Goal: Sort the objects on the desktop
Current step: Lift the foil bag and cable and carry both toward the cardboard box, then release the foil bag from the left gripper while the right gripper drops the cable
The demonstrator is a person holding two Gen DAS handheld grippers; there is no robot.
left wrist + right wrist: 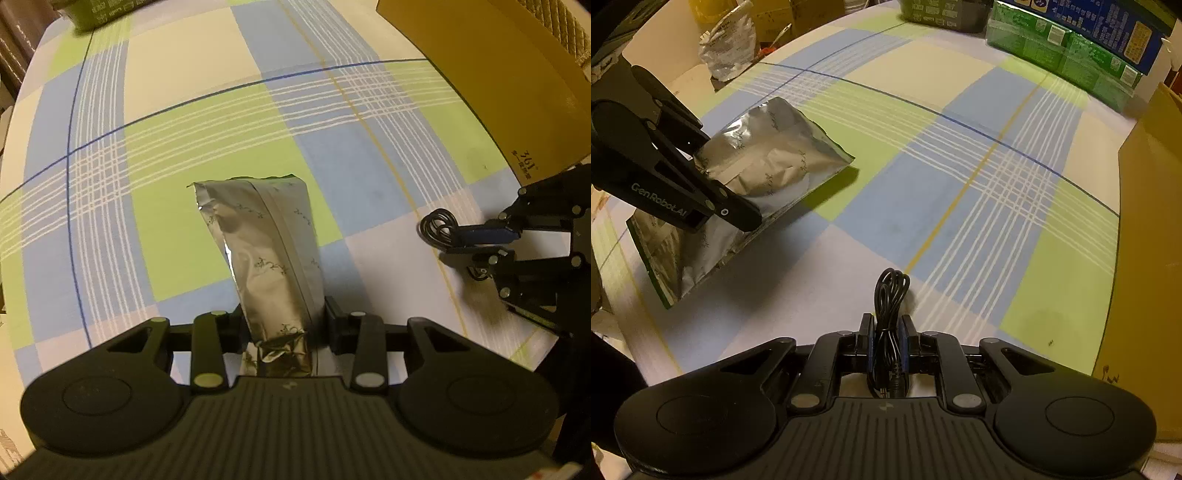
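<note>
Here, on the far left, the left gripper [283, 317] points steeply down at the plaid tablecloth [207, 122], and its two fingers pinch the near end of a silver foil pouch [266, 243] between their pads. The pouch runs forward from the fingertips, its far sealed edge lying beyond them on a green square of the cloth, its crumpled near end tucked back between the fingers toward the gripper body. In the right wrist view the same pouch [764, 162] shows from the side, one end lying on the cloth left of the fingers and the far end lifted, casting a shadow underneath. To the right of the left fingers, well apart from the pouch, sits the right gripper [480, 243], its blue-padded fingers pressed on a coiled black cable [437, 229]. Seen from its own camera, the right gripper [888, 332] has the cable [889, 306] squeezed upright between both pads, the loop of the coil sticking out ahead of the fingertips over a white patch of cloth and the plug end hanging back between the fingers. Farther right, beyond the fingers, a yellow-brown cardboard box [1148, 258] stands along the table's edge, and green packages [1060, 51] line the far side ahead.
</note>
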